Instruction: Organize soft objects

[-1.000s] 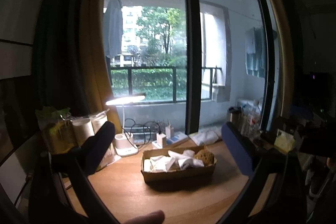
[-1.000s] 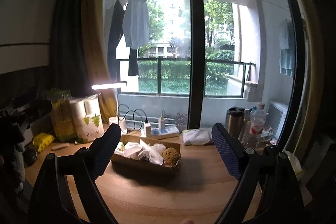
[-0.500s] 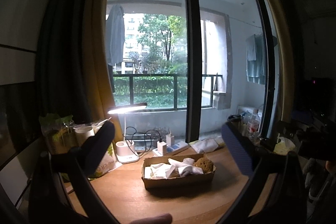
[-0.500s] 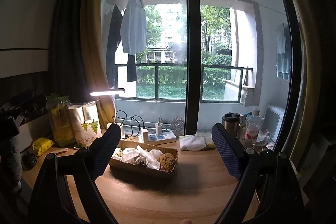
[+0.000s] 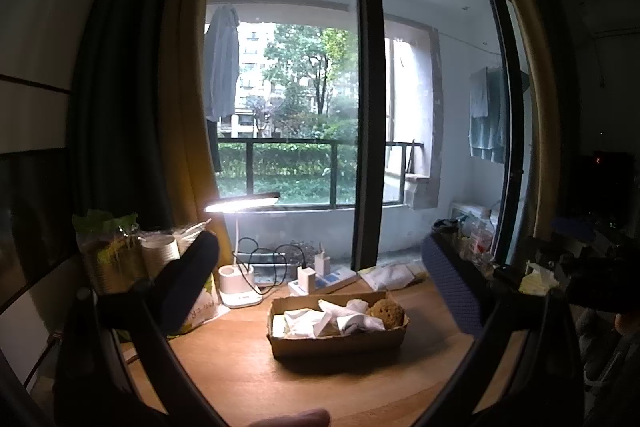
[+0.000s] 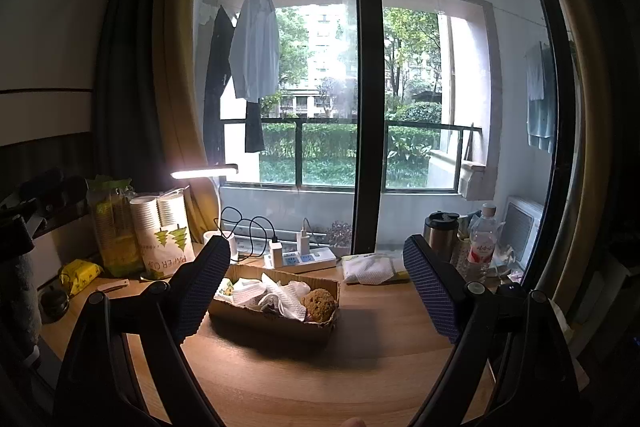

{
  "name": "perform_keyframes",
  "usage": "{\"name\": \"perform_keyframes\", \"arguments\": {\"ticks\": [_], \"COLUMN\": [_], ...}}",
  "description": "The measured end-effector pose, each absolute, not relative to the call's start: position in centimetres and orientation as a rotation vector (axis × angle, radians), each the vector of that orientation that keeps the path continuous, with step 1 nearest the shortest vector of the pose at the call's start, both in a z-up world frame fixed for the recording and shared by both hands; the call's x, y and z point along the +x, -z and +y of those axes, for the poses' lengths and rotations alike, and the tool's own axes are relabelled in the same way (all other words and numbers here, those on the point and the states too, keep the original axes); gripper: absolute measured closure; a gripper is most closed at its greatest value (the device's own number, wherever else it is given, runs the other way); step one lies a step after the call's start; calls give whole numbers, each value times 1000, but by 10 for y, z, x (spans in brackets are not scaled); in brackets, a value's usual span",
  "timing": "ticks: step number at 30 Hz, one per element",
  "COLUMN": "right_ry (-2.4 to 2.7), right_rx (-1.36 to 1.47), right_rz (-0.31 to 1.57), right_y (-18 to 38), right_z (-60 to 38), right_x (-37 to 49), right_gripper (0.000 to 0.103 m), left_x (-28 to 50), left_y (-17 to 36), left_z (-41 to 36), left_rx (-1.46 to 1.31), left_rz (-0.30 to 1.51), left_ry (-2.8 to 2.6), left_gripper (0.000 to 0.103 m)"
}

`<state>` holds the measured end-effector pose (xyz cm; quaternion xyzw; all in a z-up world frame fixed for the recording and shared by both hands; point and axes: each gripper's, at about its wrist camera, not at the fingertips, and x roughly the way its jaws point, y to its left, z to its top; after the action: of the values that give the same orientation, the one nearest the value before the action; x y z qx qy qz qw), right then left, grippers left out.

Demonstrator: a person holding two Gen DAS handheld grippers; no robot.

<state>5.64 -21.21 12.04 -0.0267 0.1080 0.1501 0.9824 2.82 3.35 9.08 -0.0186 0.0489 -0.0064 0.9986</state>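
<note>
Cloths [image 5: 328, 319] and sponge [image 5: 386, 313] in cardboard tray [image 5: 340, 343]

Daylight is pouring through the tall glass door [image 6: 360, 67], where a shirt [image 6: 256, 51] is hanging over the balcony railing [image 6: 344, 125] against green hedges. A lit desk lamp [image 5: 240, 205] is glowing over the wooden tabletop [image 6: 360, 367], and dark curtains [image 5: 120, 87] are framing the left side.
</note>
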Motion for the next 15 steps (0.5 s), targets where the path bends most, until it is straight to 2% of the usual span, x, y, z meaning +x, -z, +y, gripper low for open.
{"name": "perform_keyframes", "arguments": {"ticks": [15], "right_ry": [-297], "right_rx": [-51], "right_rz": [221], "right_y": [-118], "right_z": [-214], "right_x": [55], "right_gripper": [12], "left_x": [26], "left_y": [-92], "left_z": [28], "left_rx": [-28], "left_rz": [101], "left_ry": [21], "left_gripper": [1]}}
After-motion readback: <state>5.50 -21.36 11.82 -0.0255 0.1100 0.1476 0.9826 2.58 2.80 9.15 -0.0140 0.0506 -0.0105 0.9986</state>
